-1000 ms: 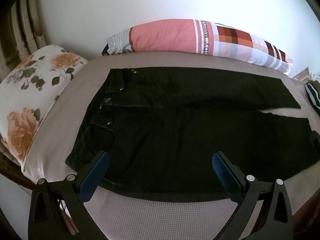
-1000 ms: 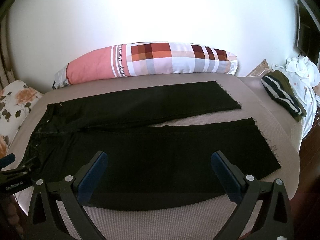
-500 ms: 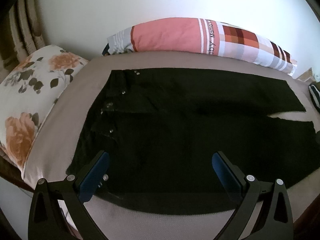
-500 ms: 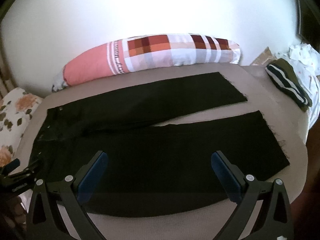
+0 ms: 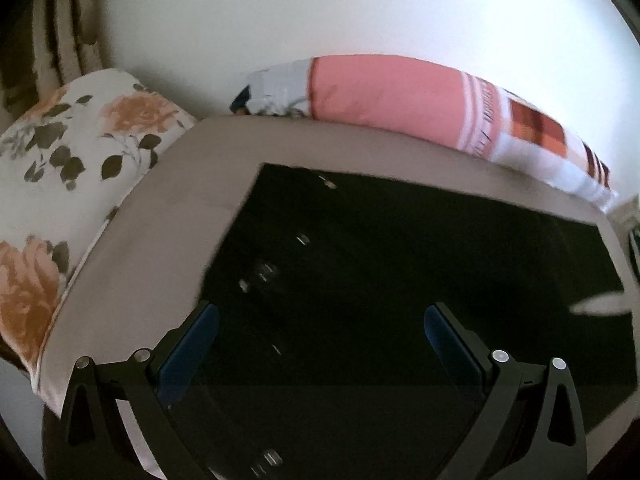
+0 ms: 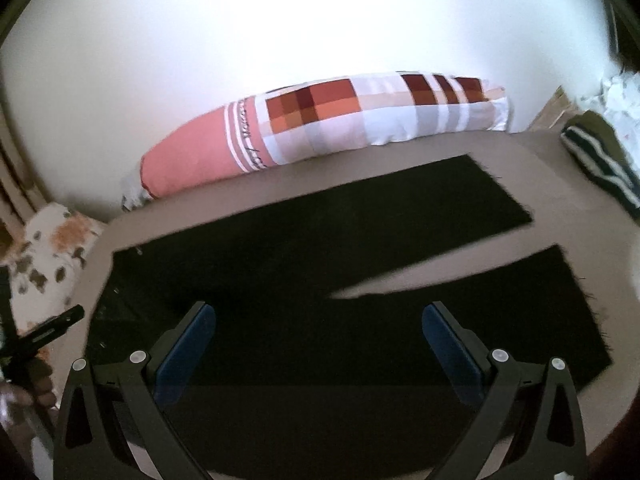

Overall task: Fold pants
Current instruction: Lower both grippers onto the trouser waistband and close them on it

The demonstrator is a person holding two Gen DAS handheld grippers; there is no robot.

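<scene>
The bed, under a tan cover, carries everything here, with a long checked pillow against the wall and a flowered pillow at the waist end. The black pants lie flat across it, waistband toward the flowered pillow and the two legs splayed slightly apart toward the other end, where a striped garment sits off to the side.

They look like heavy denim — soft enough to drape but thick at the seams, unlikely to slip on the cover. The near edge seems the sensible hold: waistband corner for one hand, near hem for the other, to lay one leg over its twin.

The left tongs hover over the buttoned waist, spread wide; their jaws have just been closing a little, with nothing pinched between them. The right tongs hang over the near leg — spread too, empty.
</scene>
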